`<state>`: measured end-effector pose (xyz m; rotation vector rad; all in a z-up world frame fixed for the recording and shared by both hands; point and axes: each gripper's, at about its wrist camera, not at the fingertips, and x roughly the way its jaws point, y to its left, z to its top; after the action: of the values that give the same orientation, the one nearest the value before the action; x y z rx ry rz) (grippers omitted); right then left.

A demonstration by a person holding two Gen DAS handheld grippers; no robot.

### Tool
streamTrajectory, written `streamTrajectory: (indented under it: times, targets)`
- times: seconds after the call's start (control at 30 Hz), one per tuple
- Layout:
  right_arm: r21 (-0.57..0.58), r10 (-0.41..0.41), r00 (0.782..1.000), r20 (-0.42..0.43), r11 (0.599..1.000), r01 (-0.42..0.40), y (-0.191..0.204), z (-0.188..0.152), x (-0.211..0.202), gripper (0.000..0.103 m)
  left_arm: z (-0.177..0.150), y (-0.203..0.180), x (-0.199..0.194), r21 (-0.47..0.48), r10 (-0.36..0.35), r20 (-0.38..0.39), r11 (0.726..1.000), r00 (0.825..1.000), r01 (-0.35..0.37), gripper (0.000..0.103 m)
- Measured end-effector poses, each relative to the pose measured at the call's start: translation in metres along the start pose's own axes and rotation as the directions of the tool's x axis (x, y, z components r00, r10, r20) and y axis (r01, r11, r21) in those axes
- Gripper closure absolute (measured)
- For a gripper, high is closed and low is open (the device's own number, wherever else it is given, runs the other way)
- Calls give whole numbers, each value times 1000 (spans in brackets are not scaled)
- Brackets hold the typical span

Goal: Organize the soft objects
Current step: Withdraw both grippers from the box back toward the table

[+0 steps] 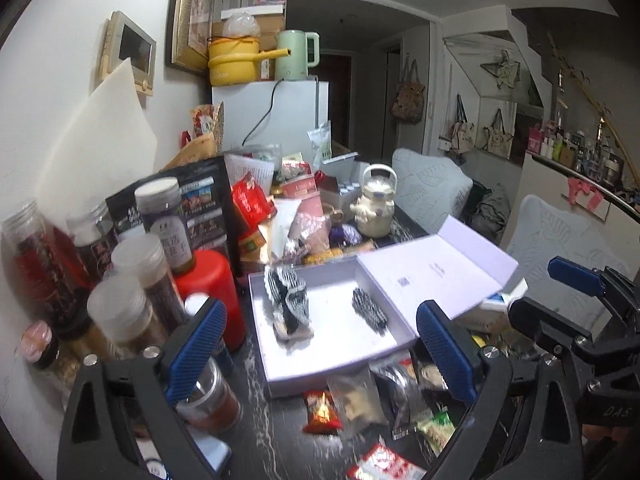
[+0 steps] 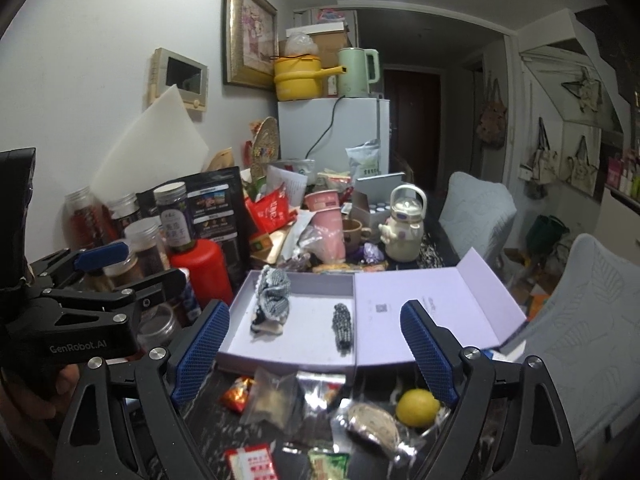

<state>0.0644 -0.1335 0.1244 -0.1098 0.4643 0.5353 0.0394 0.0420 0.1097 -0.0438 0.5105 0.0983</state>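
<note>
The dark marble-patterned counter carries an open pale-lilac cardboard box, with a black-and-white knitted bundle and a smaller dark knitted roll lying apart inside. Both the left tool and right tool gape wide, empty, just short of the box. Placing looks done; next probably calls for closing the lid. "GenRobot.AI" reads on the left tool's body.

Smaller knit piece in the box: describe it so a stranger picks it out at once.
Find the open lilac box in the middle of the cluttered dark table, lid folded out to the right. Two knitted pieces lie in its tray. Take the narrow dark grey-and-black roll nearest the lid, not the bigger, frilly black-and-white bundle in the far left corner.
</note>
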Motion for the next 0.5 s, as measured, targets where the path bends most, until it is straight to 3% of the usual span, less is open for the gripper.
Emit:
streamTrajectory:
  times: [0.3,0.5]
  targets:
    - [-22,18,999,-47,1000,-19,11,-36,-18,15,-38,-7,-27,44,-3,-26,999,1000,4,6]
    - [-14,30,993,-118,999,-32,16,-73,-19,15,-63,-5,-25,37,-22,-103,999,994,26,6]
